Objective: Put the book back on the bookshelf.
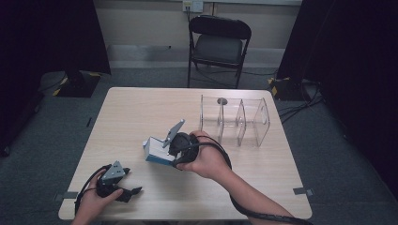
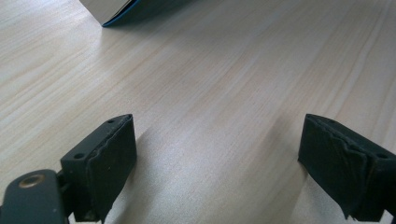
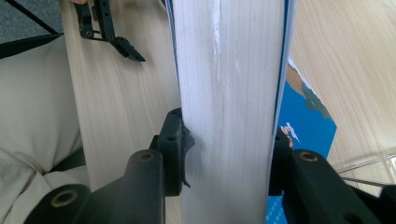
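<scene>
Book (image 1: 157,151), one, blue-covered, clamped in right tool (image 1: 174,149) near middle of bench (image 1: 141,108); left tool (image 1: 126,192) low at near-left corner, jaws apart, holding nothing. Clear divider rack (image 1: 234,119), one, three compartments, at far right; open wood between rack and book. Chair (image 1: 218,42) beyond far edge.

Left gripper view: jaws spread wide over bare wood; book corner (image 2: 121,11) well ahead.

Right gripper view: jaws pressed on both covers, page block (image 3: 229,93) upright between; left tool (image 3: 107,30) further off.

Book (image 1: 155,151) — thick, blue cover, pale page block; tipped up on edge at table centre, nine o'clock of the clear rack (image 1: 234,119).
</scene>
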